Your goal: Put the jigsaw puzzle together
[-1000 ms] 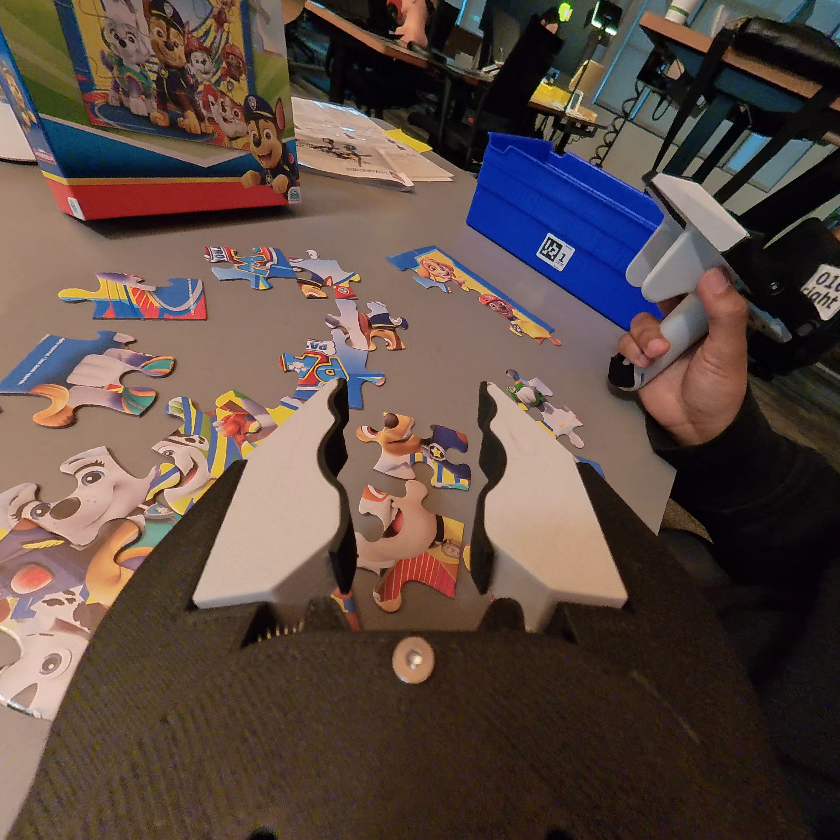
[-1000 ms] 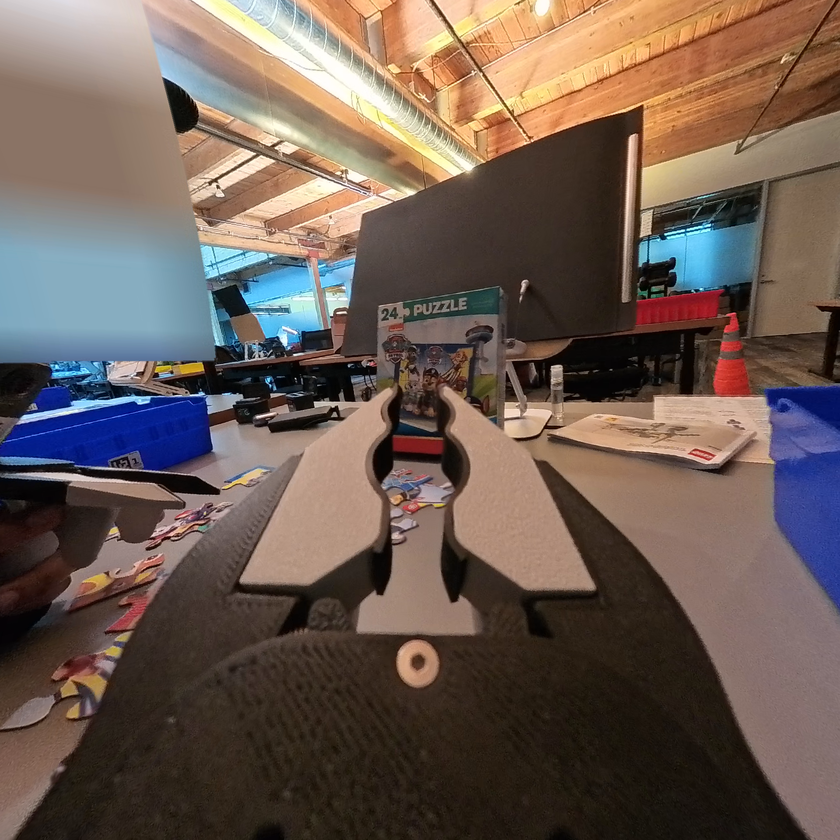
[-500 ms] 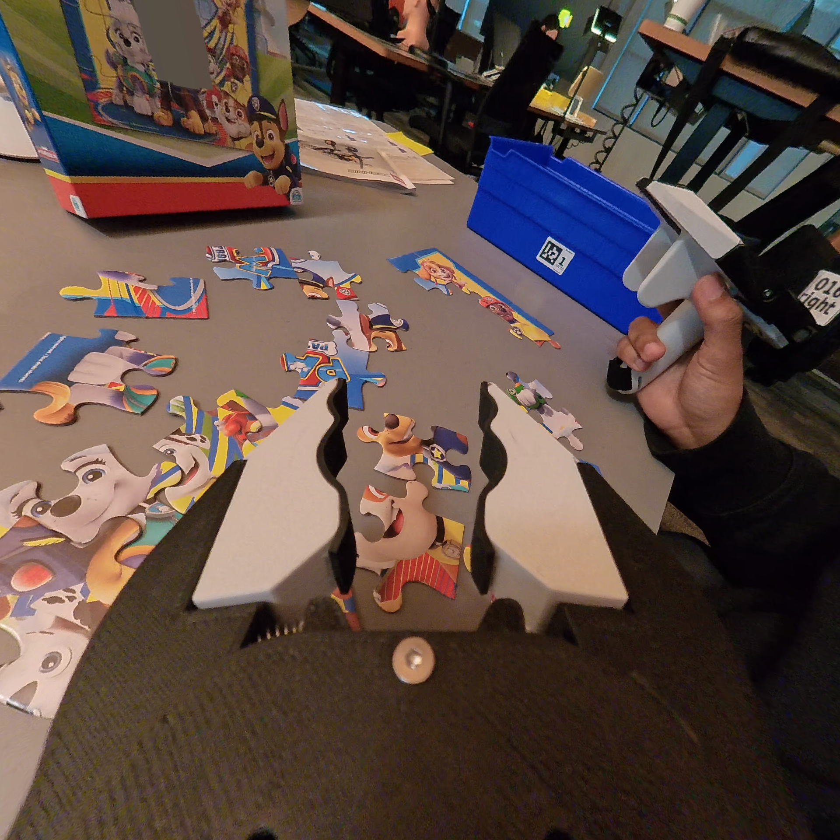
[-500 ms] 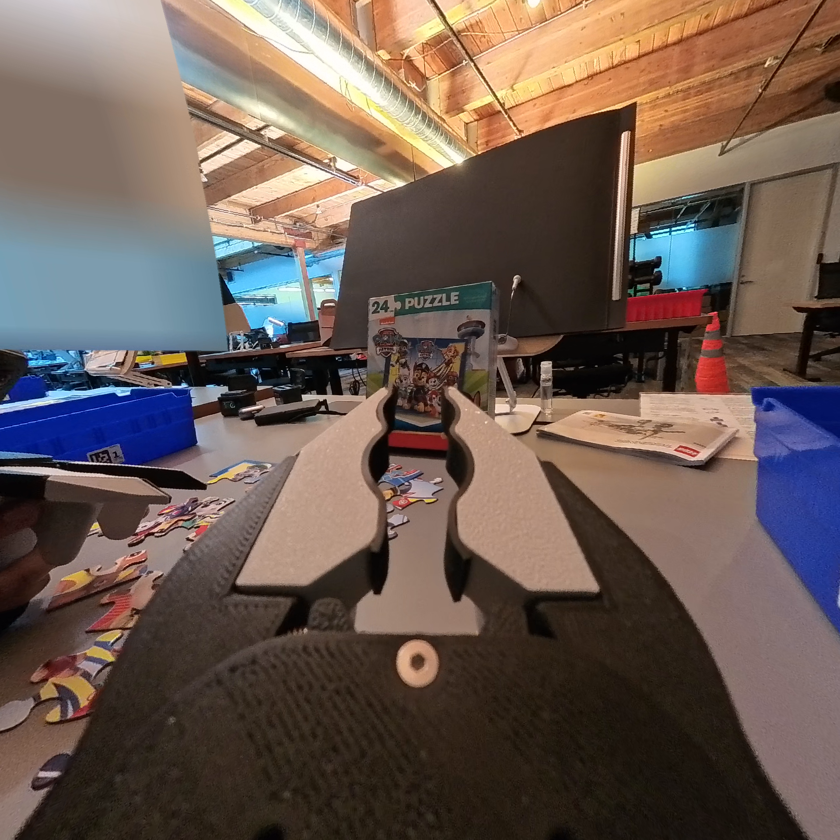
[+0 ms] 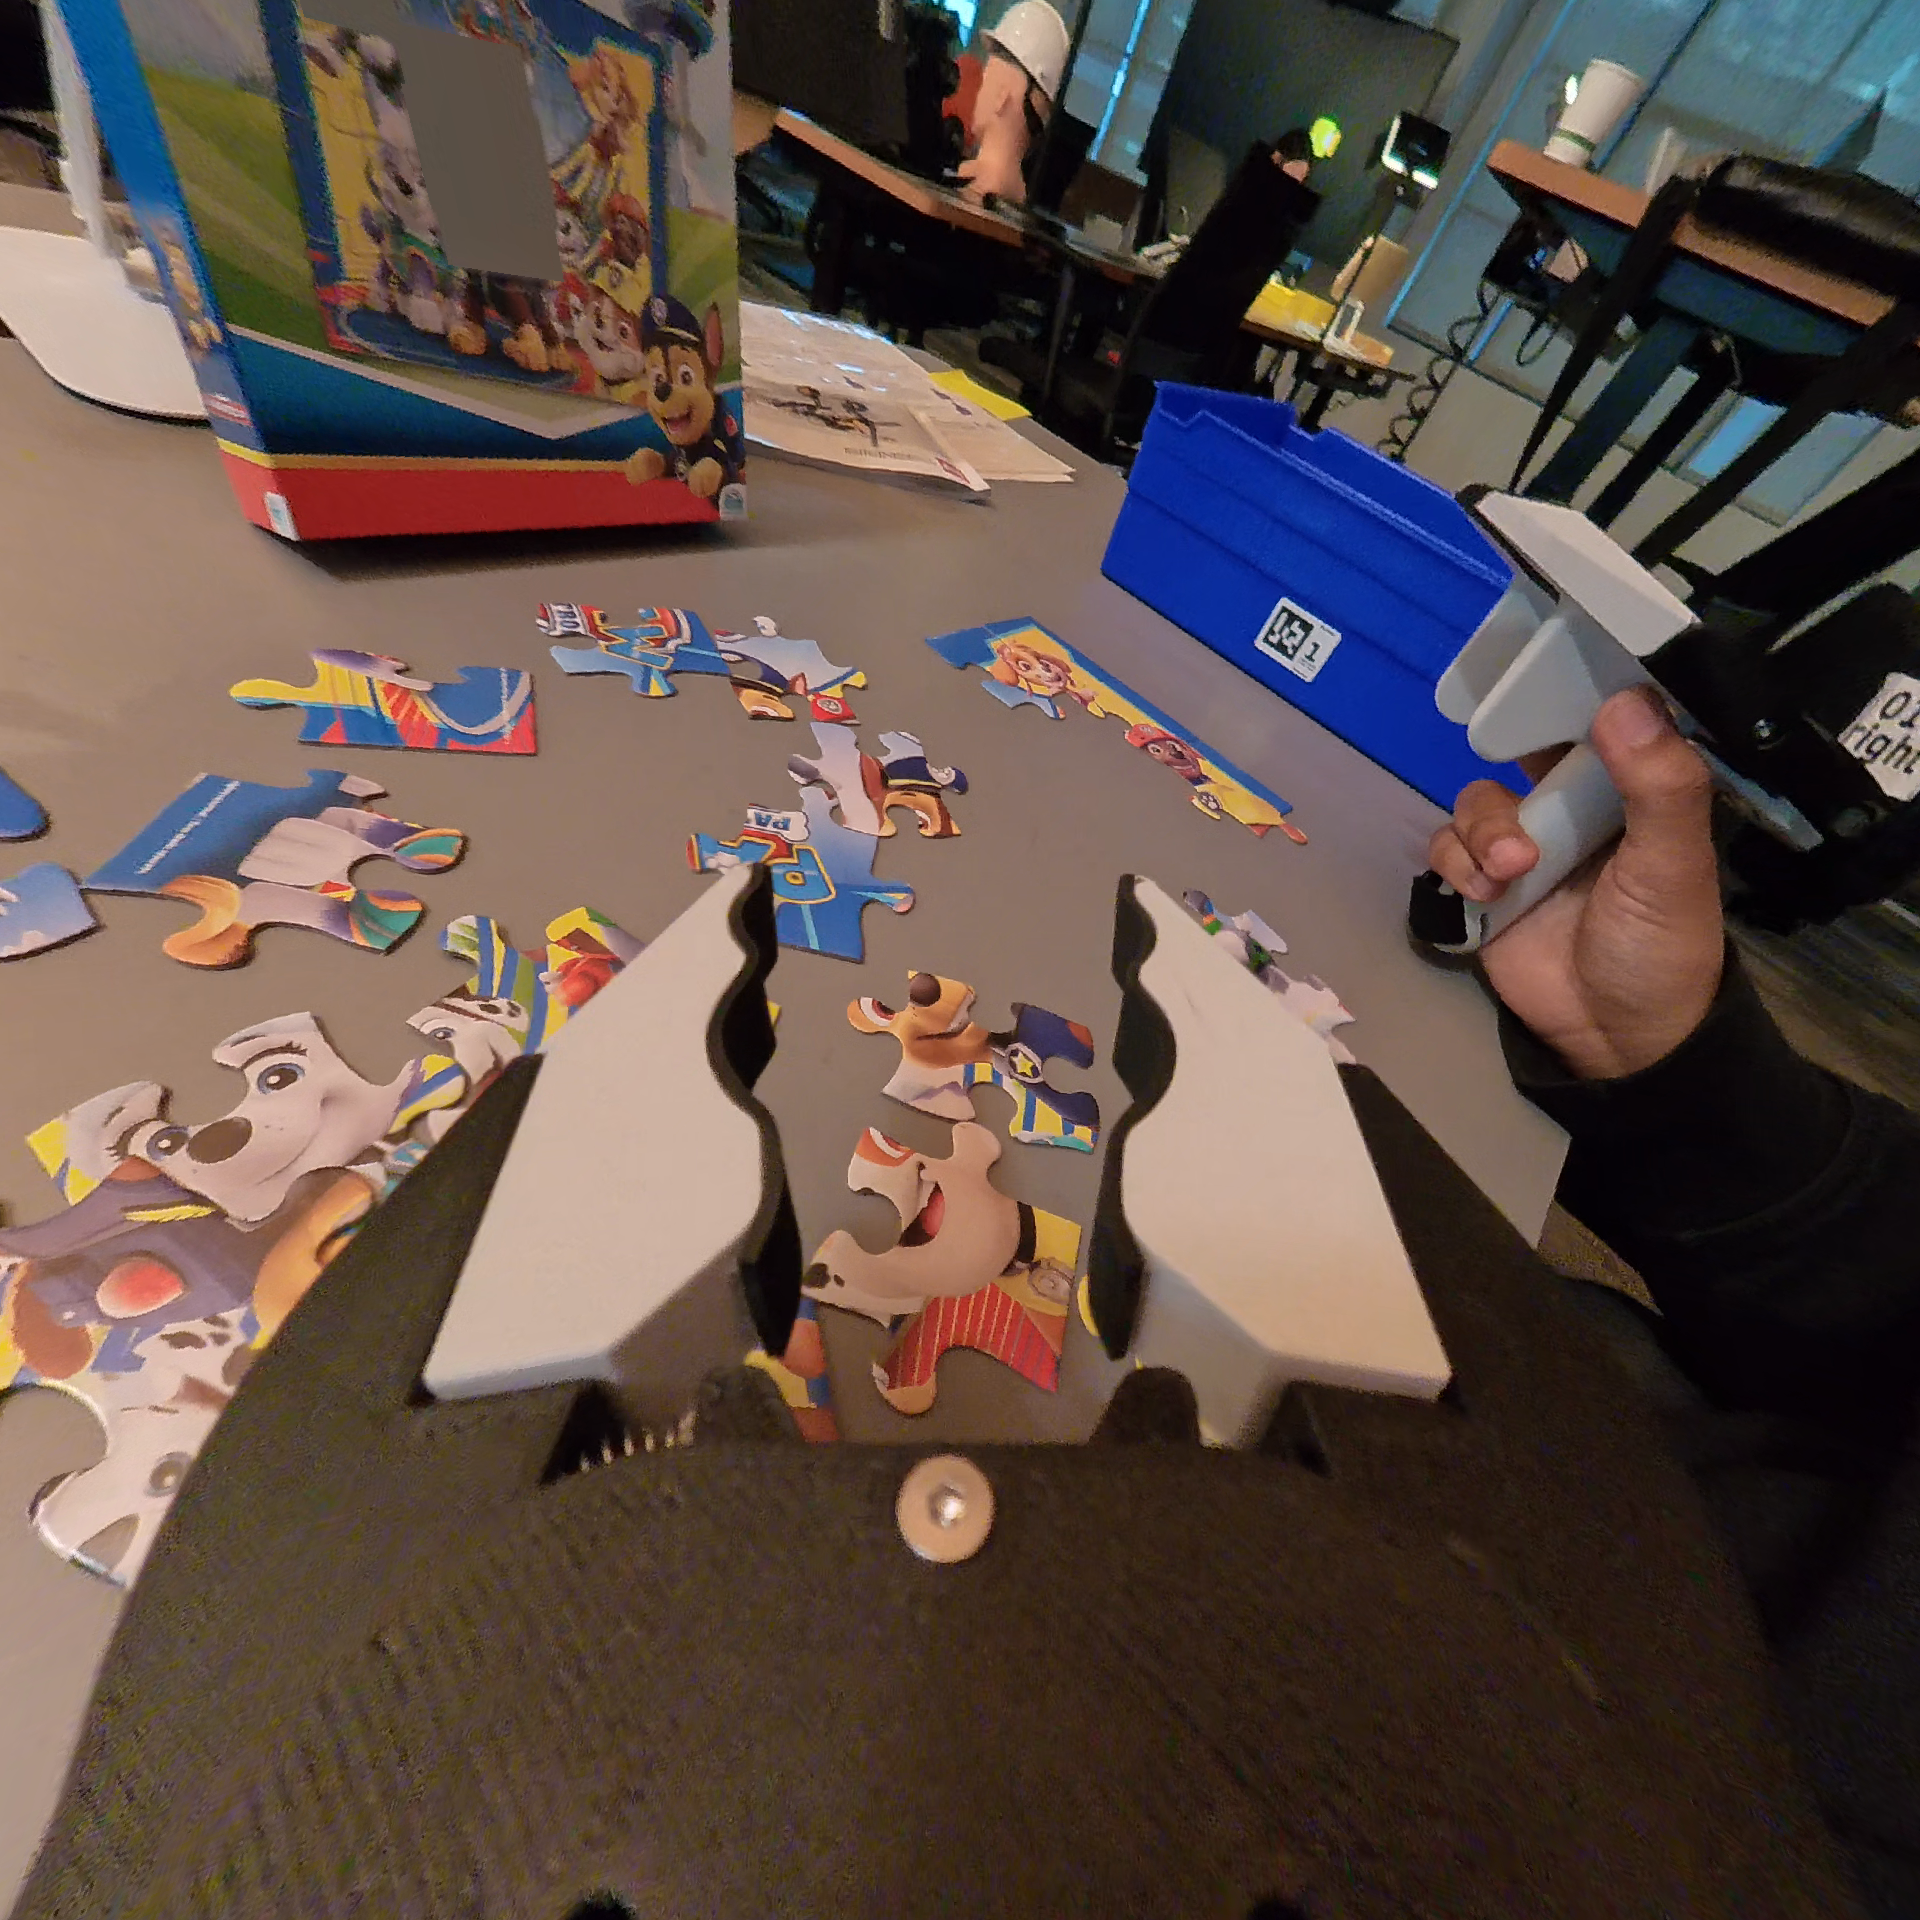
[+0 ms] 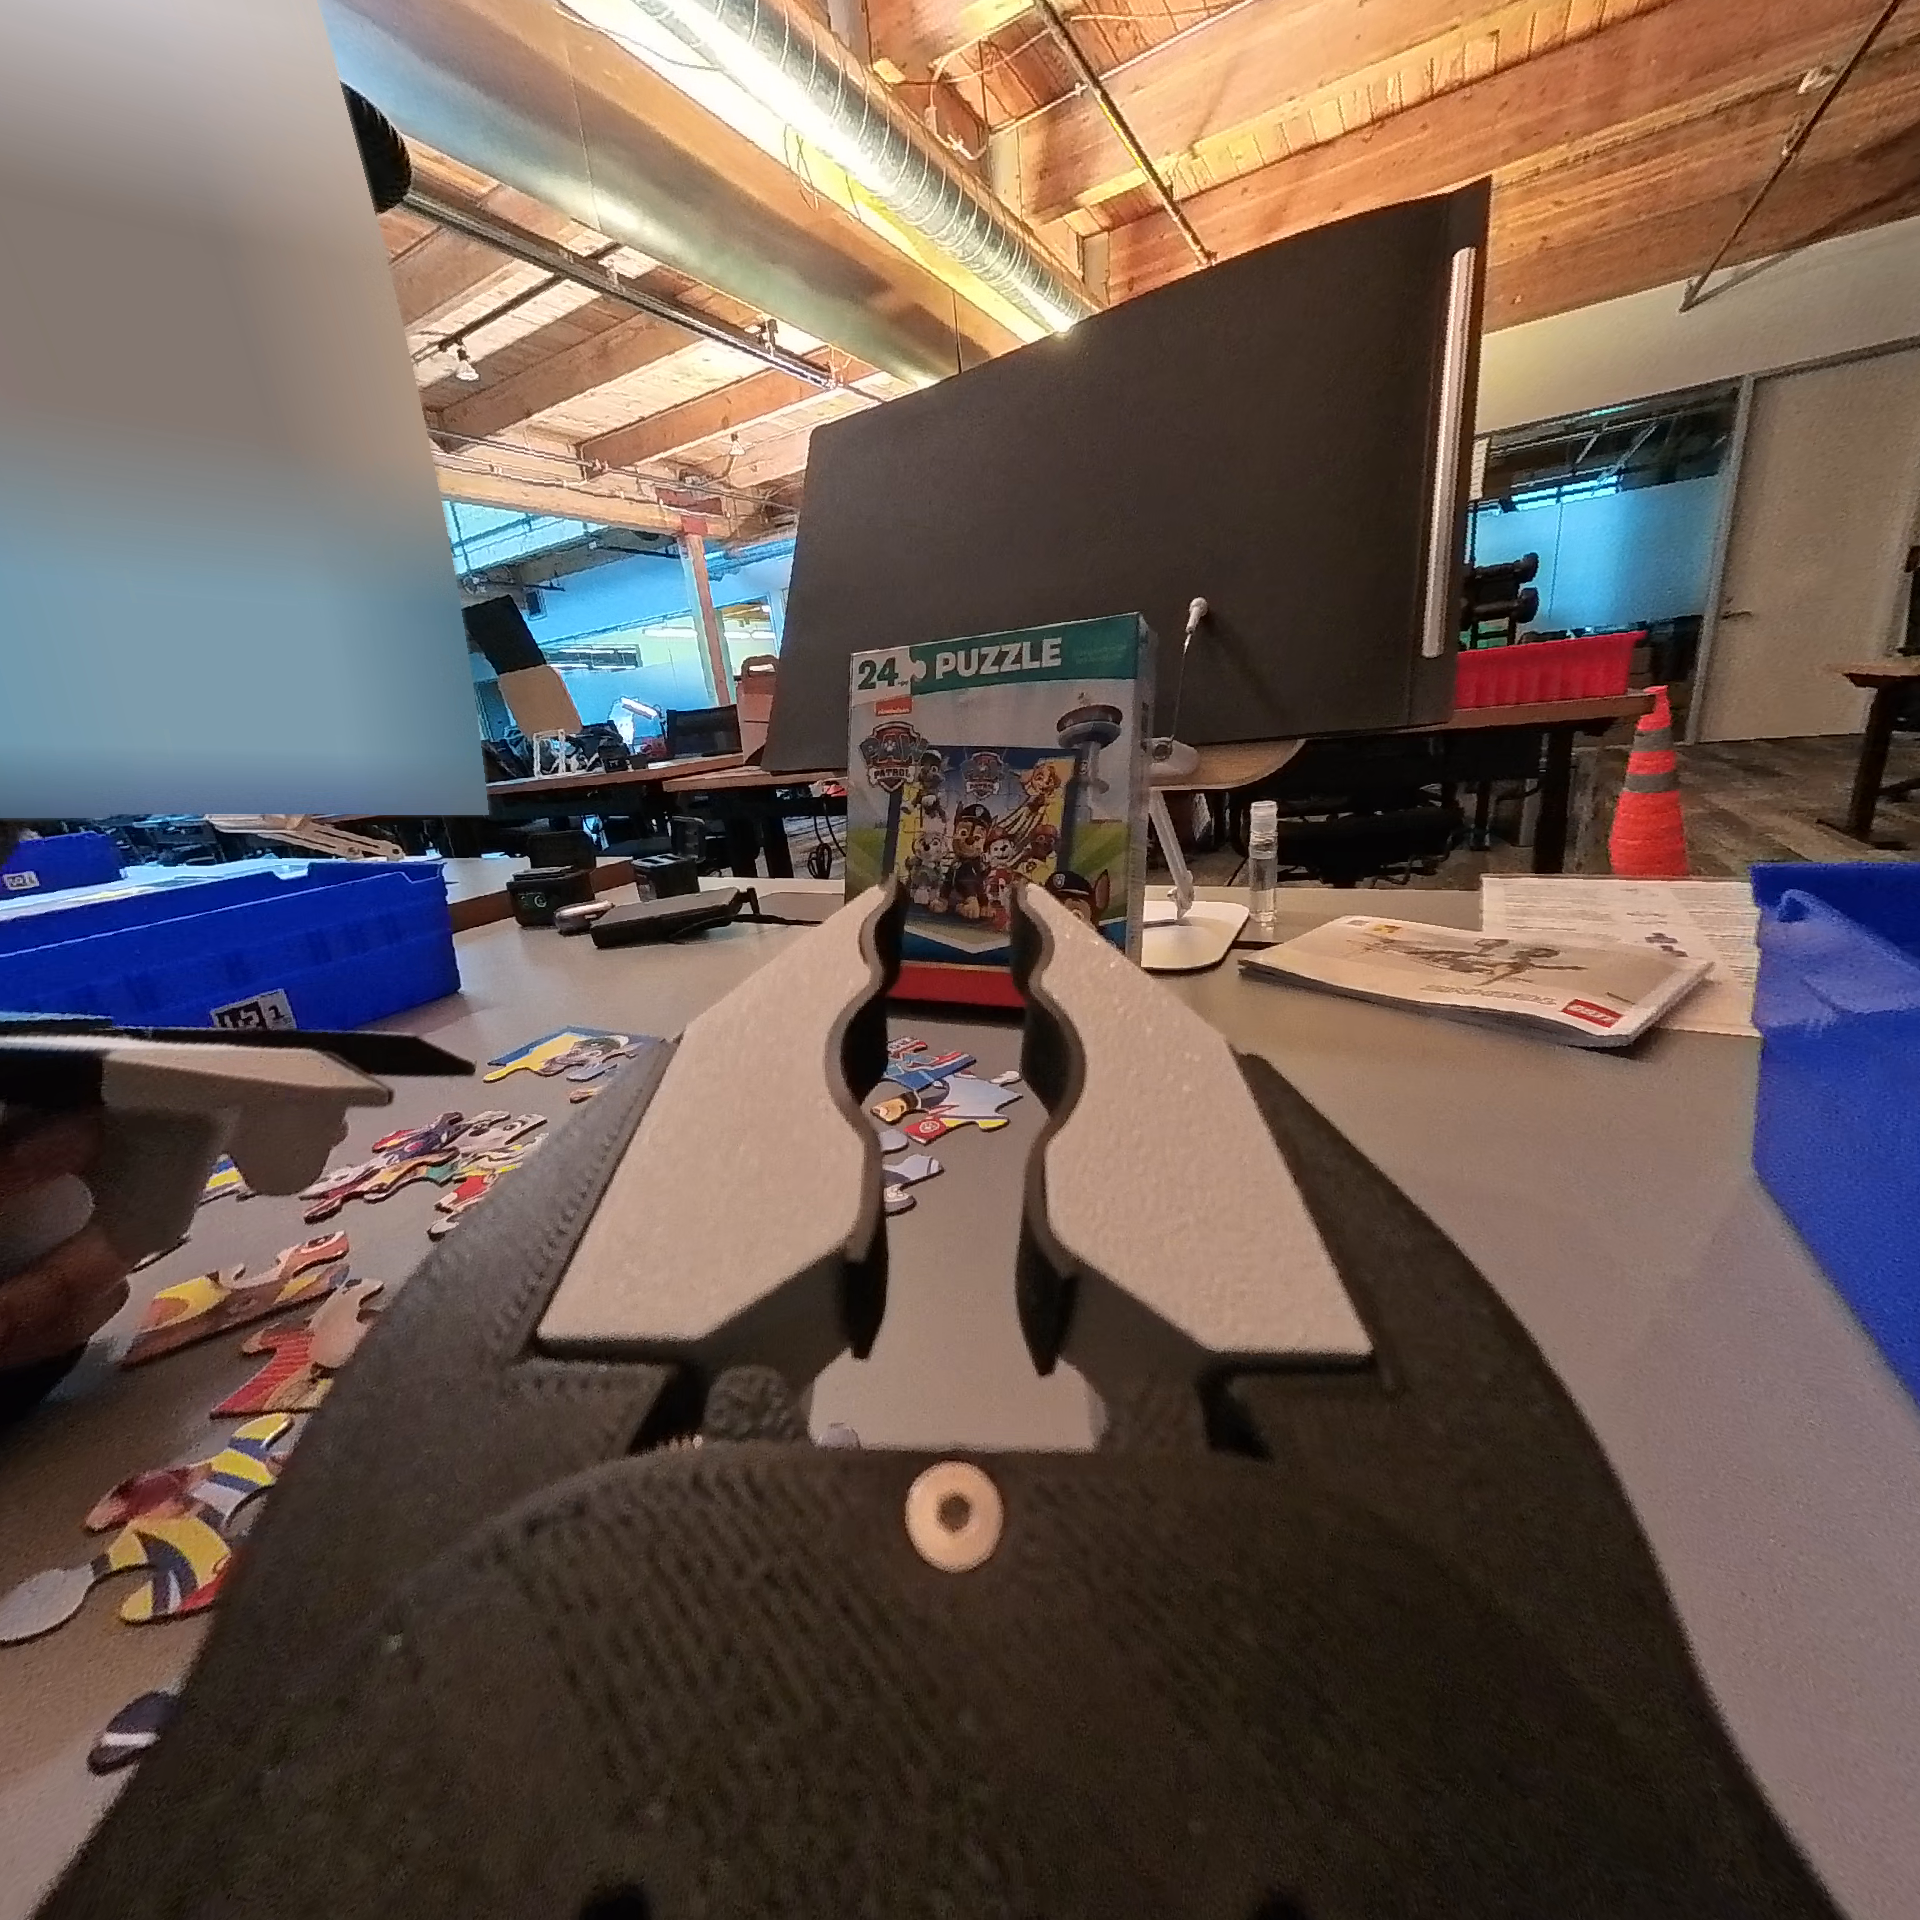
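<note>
Left wrist view: puzzle pieces point(image 5: 971, 1049), puzzle box point(image 5: 457, 260), blue bin point(image 5: 1299, 592) ring the bare gripper point(image 5: 940, 899).

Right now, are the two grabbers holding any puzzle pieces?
No. The left gripper is open above loose puzzle pieces; the right gripper holds nothing.

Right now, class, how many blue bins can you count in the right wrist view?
2 for certain: the left blue bin stands beyond the scattered puzzle pieces, and the right blue bin is cut off by the frame edge. A blue corner far left may be a third.
</note>
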{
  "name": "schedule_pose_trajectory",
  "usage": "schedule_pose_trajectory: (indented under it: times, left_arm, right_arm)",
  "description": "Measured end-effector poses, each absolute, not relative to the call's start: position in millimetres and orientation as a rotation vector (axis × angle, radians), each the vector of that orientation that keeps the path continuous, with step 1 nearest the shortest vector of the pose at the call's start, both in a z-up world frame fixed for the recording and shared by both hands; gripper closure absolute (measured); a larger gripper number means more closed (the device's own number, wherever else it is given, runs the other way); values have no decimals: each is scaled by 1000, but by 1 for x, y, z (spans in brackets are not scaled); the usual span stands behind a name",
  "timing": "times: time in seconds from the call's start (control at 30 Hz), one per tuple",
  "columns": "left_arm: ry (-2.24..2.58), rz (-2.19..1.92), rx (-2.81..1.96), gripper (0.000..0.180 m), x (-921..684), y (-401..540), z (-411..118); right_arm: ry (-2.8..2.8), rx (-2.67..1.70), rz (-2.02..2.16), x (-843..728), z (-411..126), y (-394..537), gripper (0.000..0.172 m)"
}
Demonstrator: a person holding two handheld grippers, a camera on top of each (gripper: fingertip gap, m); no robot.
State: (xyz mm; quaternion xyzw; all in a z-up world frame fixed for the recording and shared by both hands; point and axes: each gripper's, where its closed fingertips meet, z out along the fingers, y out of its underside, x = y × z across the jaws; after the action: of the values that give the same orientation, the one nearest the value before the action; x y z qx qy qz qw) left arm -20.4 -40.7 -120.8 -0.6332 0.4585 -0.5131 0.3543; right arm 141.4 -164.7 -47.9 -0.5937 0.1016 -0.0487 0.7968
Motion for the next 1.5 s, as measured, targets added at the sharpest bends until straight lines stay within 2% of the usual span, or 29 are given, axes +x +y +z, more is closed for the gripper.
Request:
schedule_pose_trajectory:
  times: [0.37, 0.5, 0.7, 0.93, 1.27, 1.5]
  left_arm:
    - [1044, -1267, -1654, 93, -25, -19, -115]
    - [969, -1282, -1715, 87, -36, 8, -92]
    - [1008, -978, -1769, 91, -65, 57, -97]
    - [1198, -869, -1845, 96, -58, 45, -136]
    - [1523, -797, -1880, 96, -29, 30, -162]
    - [1540, -756, -1840, 105, -43, 31, -151]
  right_arm:
    - [205, -1295, -114, 140, -50, -162, 154]
    - [205, -1296, -99, 139, -51, -161, 154]
    - [211, -1299, -84, 140, -52, -160, 155]
    - [209, -1307, -81, 139, -53, -159, 154]
    - [218, -1308, -65, 141, -54, -158, 154]
    - [221, -1308, -55, 141, -55, -158, 154]
